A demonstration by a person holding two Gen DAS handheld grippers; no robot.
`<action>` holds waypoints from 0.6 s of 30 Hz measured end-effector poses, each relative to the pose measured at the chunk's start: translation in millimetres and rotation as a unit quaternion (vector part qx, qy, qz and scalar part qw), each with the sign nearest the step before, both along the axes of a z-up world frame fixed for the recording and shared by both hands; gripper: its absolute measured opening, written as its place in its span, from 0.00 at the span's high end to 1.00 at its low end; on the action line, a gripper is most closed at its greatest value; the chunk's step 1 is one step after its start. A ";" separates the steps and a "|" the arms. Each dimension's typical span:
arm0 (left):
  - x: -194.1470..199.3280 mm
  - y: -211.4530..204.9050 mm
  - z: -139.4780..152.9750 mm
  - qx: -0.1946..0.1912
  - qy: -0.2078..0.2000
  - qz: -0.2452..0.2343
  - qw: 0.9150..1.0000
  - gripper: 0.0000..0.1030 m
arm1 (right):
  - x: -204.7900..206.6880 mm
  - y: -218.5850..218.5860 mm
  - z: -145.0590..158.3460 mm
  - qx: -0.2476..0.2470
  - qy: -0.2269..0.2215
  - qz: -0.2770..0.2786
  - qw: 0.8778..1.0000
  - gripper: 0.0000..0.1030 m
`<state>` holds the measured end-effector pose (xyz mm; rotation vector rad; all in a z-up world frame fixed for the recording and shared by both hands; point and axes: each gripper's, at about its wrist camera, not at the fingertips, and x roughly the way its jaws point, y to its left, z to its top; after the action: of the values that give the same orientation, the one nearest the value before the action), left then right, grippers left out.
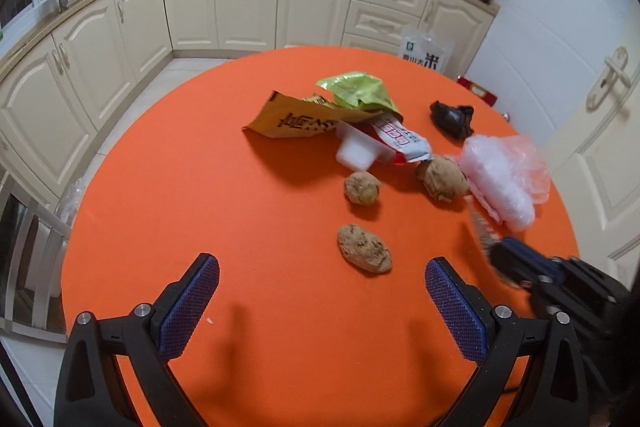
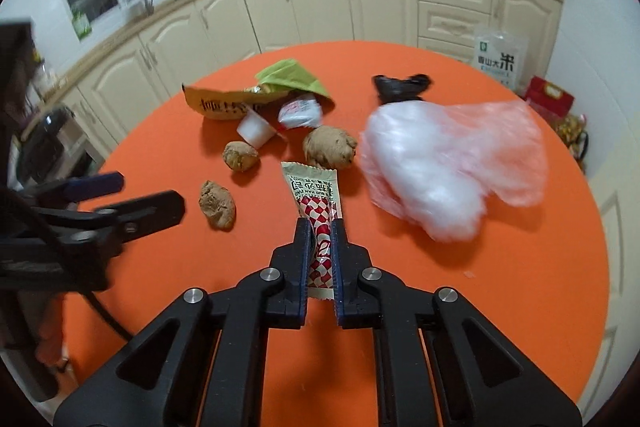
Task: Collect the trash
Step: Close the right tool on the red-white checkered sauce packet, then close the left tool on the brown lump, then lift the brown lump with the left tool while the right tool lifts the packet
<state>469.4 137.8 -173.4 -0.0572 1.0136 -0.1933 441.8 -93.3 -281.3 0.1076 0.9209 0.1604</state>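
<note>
I count three ginger lumps (image 2: 217,205), my right gripper (image 2: 322,223) clamping one checked wrapper (image 2: 316,201), left gripper (image 1: 322,267) agape, on an orange table (image 1: 200,187) amid cream cabinets (image 1: 248,3).

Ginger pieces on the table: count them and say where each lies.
3. One lies nearest the left gripper, one sits below the white cup, and the largest lies beside the plastic bag. More could hide under the wrappers.
</note>
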 end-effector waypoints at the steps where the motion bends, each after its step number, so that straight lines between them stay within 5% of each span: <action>1: 3.6 -0.8 -0.7 0.002 0.002 0.000 1.000 0.02 | -3.1 -4.3 2.9 0.006 -0.004 -0.002 1.000 0.91; 4: 15.7 -10.6 -5.2 0.009 0.001 -0.003 1.000 0.04 | -10.3 -18.2 13.8 0.031 -0.019 -0.008 0.999 0.91; 8: 27.6 -24.8 -27.0 0.046 0.031 0.011 0.998 0.38 | -16.6 -31.8 20.8 0.038 -0.034 -0.023 0.998 0.91; 11: 26.8 -30.4 -23.9 0.048 0.010 -0.001 0.999 0.68 | -15.6 -34.3 19.1 0.033 -0.033 -0.040 0.998 0.91; 18: 23.0 -30.8 -18.6 0.046 0.013 0.004 0.999 0.71 | -15.2 -41.4 16.0 0.034 -0.029 -0.045 0.998 0.91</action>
<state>492.4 107.0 -192.0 0.0203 1.0464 -0.1386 426.7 -134.7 -265.3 0.2057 0.8507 0.1113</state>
